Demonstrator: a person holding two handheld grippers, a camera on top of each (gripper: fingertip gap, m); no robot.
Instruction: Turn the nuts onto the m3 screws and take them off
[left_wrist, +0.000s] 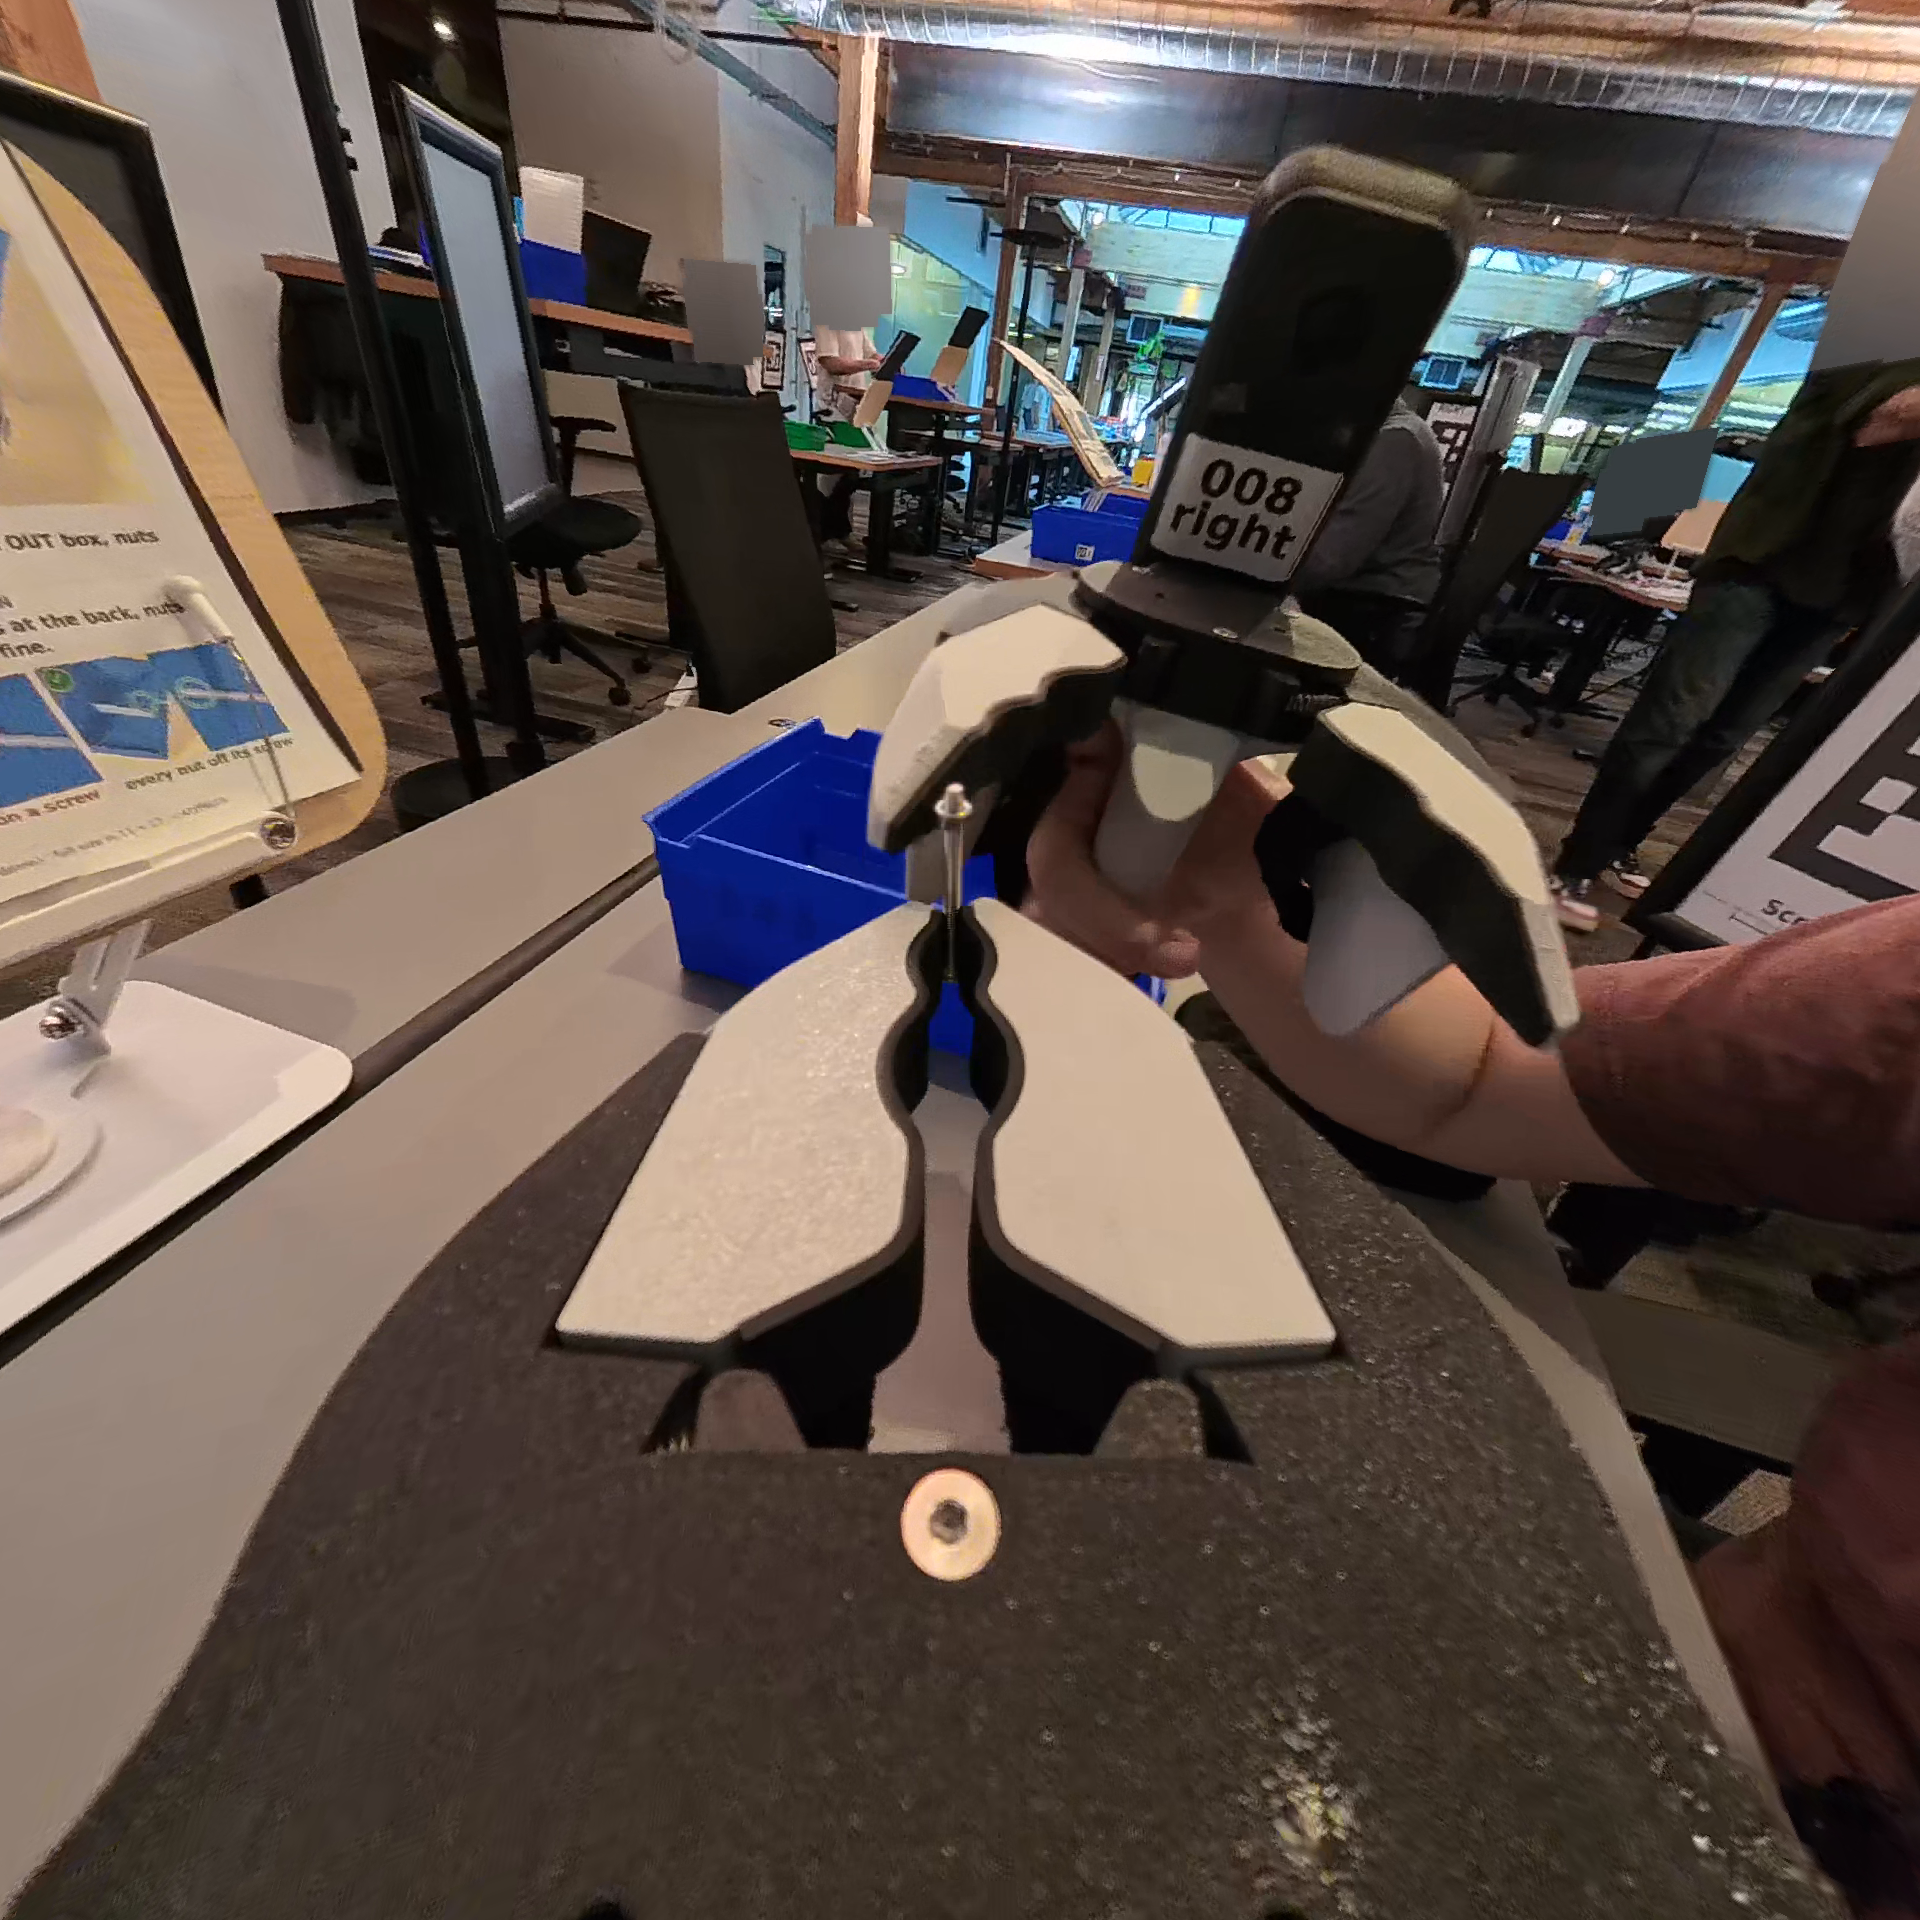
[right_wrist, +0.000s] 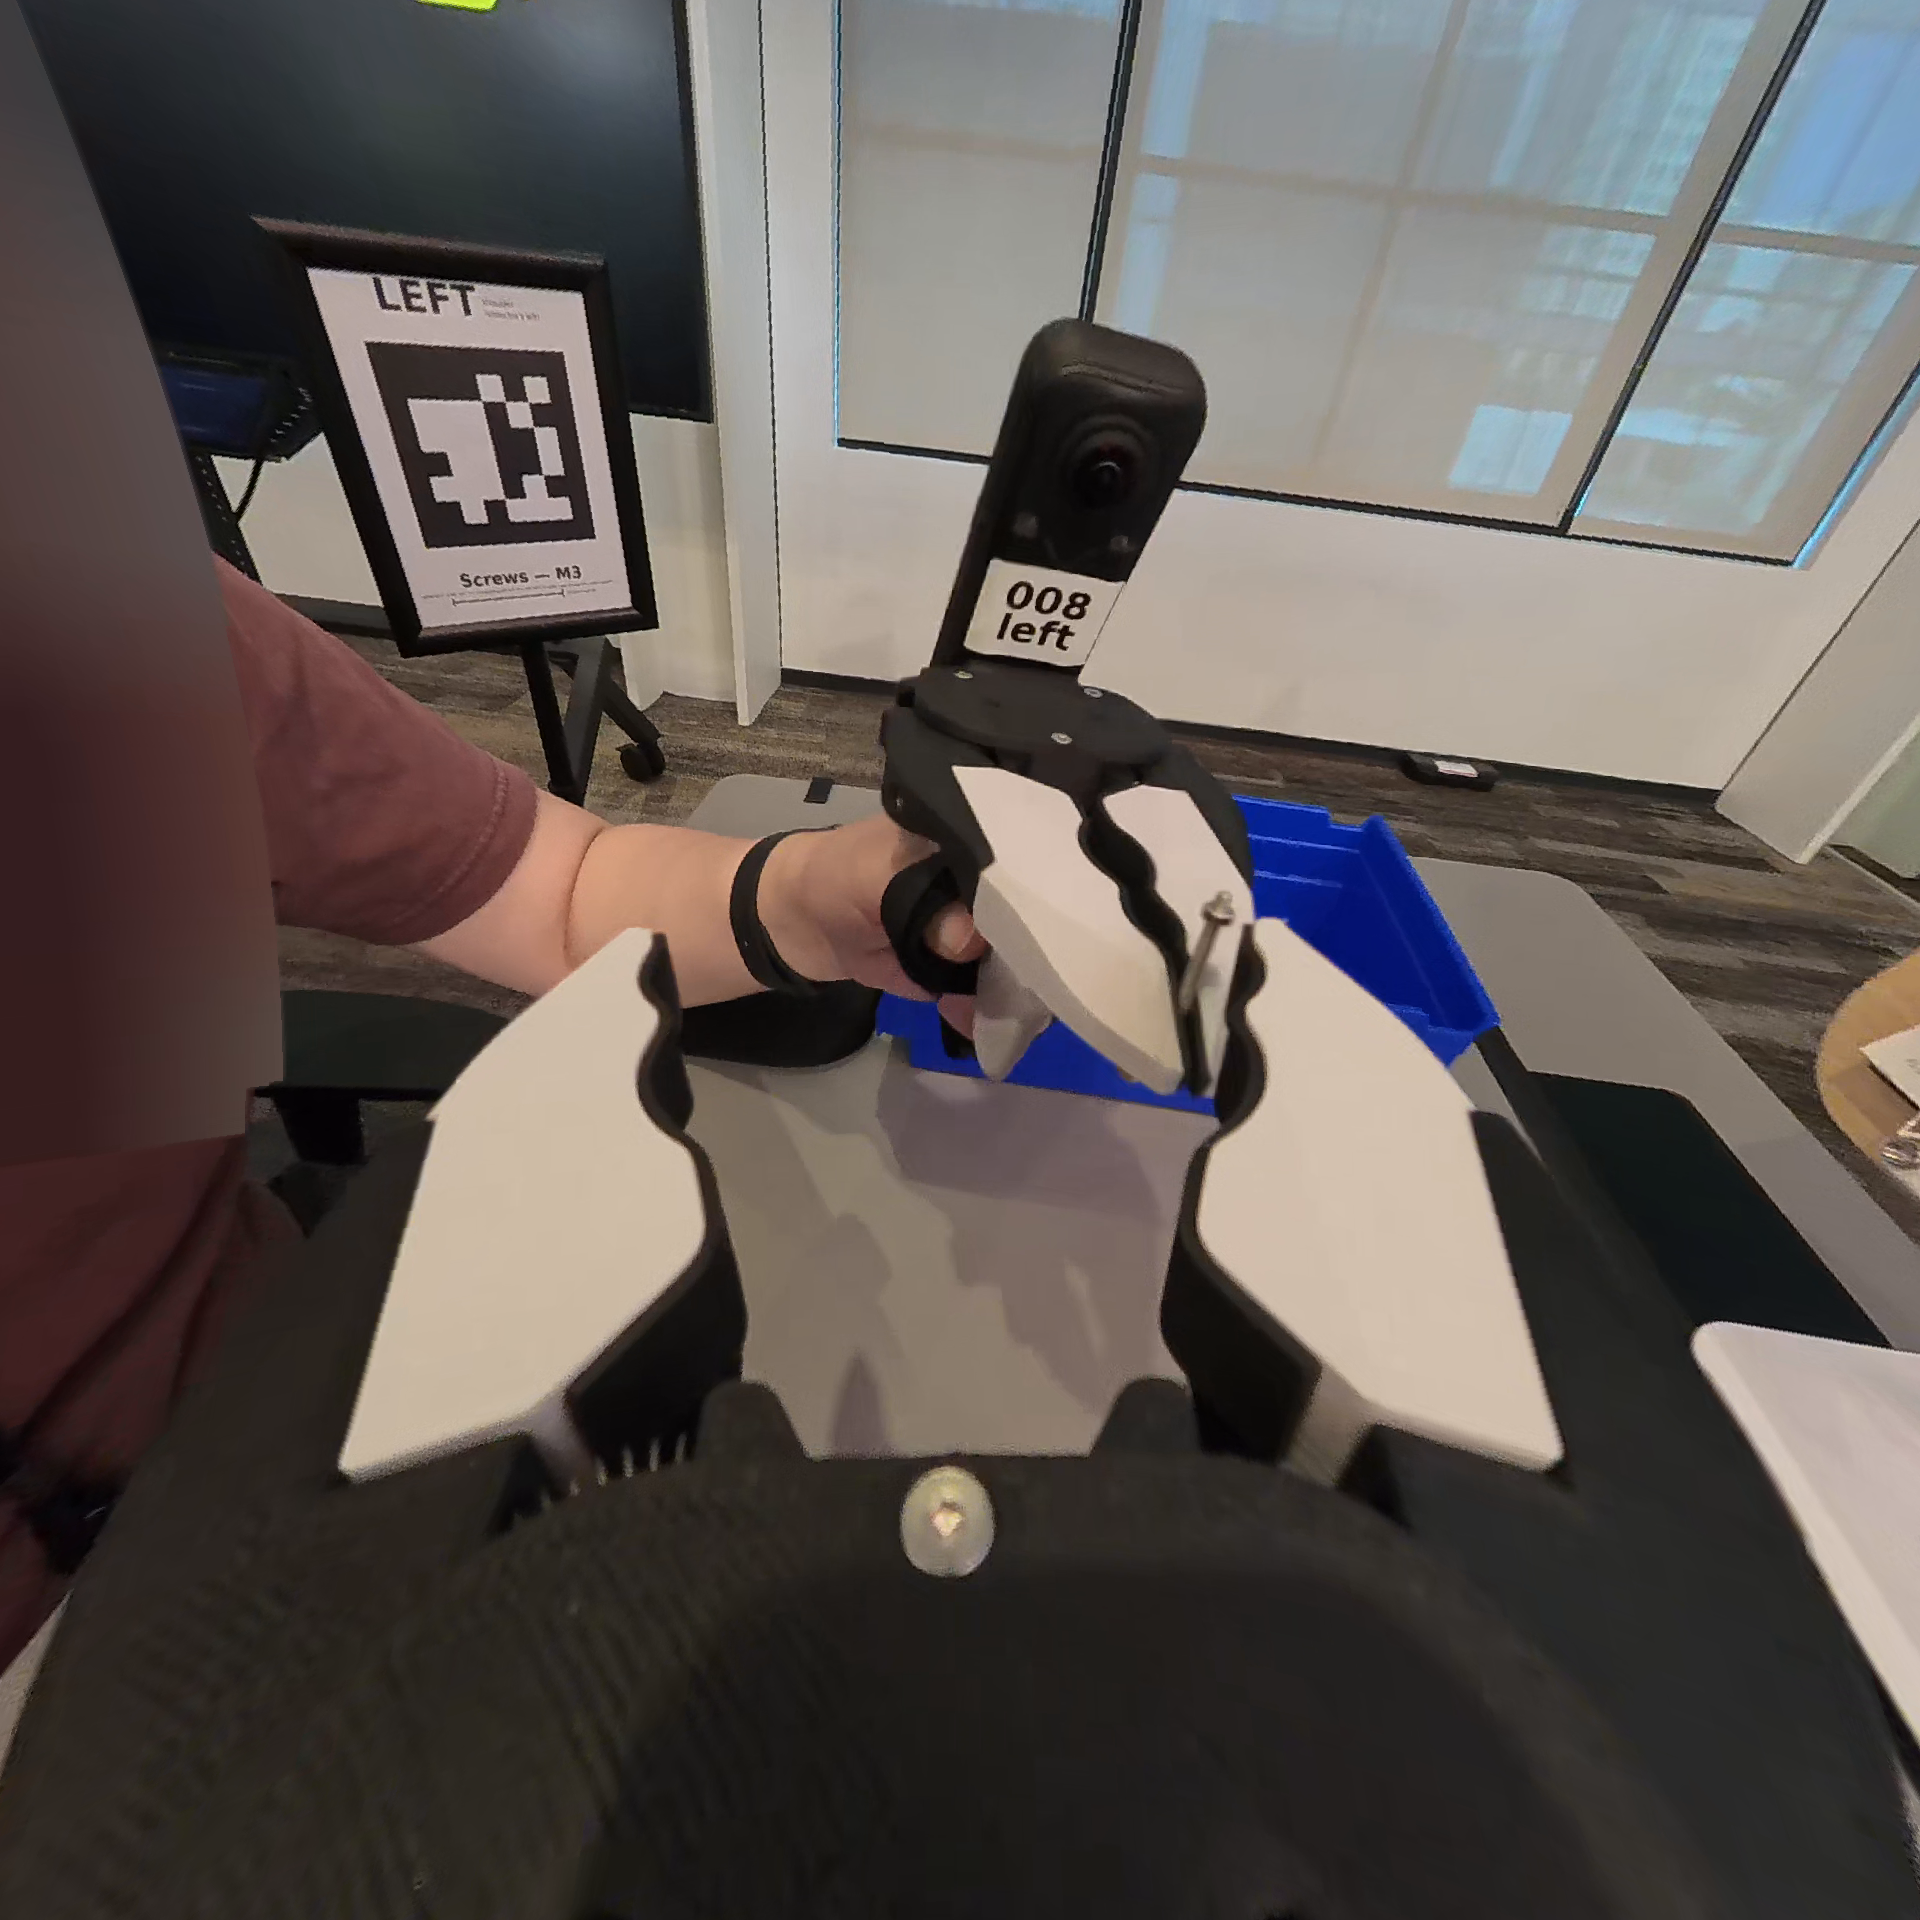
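Observation:
My left gripper (left_wrist: 951, 920) is shut on a thin metal screw (left_wrist: 952, 862) that sticks up from its tips, head on top. I cannot make out a nut on it. My right gripper (left_wrist: 1221, 930) is open and hangs over it from the right, one fingertip (left_wrist: 899, 821) beside the screw head. In the right wrist view my right gripper (right_wrist: 951, 945) is open and empty. The left gripper (right_wrist: 1179, 1049) holds the screw (right_wrist: 1200, 977) just inside my right finger (right_wrist: 1371, 1195).
A blue bin (left_wrist: 779, 862) stands on the grey table (left_wrist: 416, 1039) just behind both grippers; it also shows in the right wrist view (right_wrist: 1371, 935). An instruction sheet on a stand (left_wrist: 156, 675) is at the left. Framed marker signs (right_wrist: 478, 447) stand beyond the table.

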